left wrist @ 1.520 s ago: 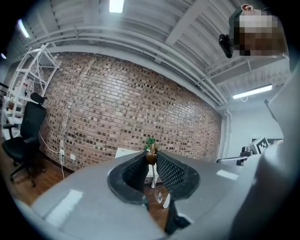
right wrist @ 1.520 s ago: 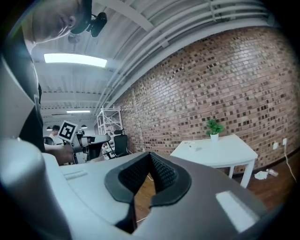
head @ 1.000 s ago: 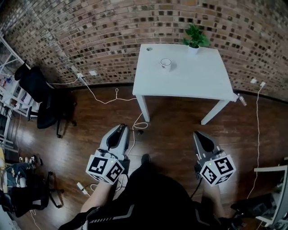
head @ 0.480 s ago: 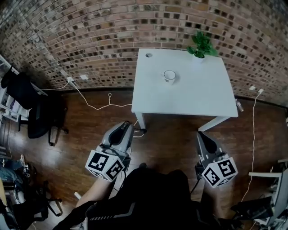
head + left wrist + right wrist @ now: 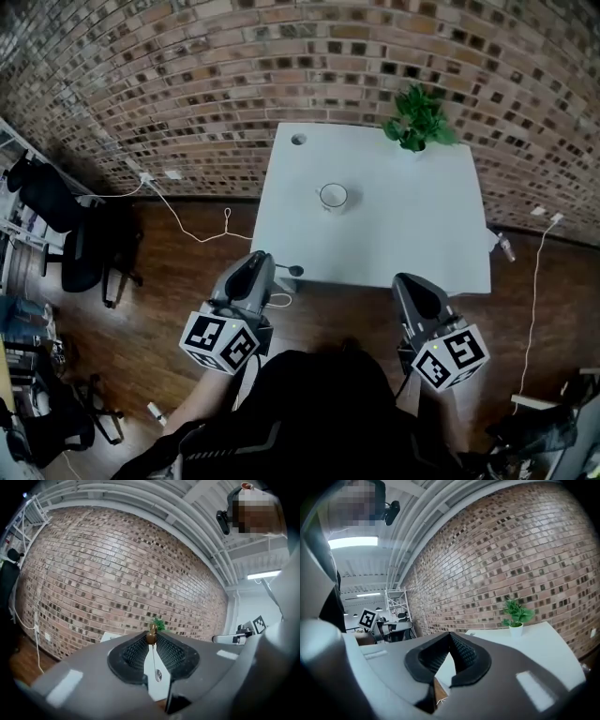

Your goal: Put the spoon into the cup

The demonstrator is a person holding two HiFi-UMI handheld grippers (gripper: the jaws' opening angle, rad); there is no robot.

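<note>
Carrying the spoon [image 5: 290, 270] to the table [image 5: 422, 234]
The left gripper [image 5: 259, 259] clamps the spoon; the right gripper [image 5: 406, 279] is closed, empty; the table's near edge is closer than before.

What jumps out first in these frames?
A white table stands against a brick wall, with a white cup near its middle and a small potted plant at its far edge. Next comes the left gripper by the table's near left corner, shut on a spoon whose bowl sticks out past the jaws. The right gripper holds nothing.
</note>
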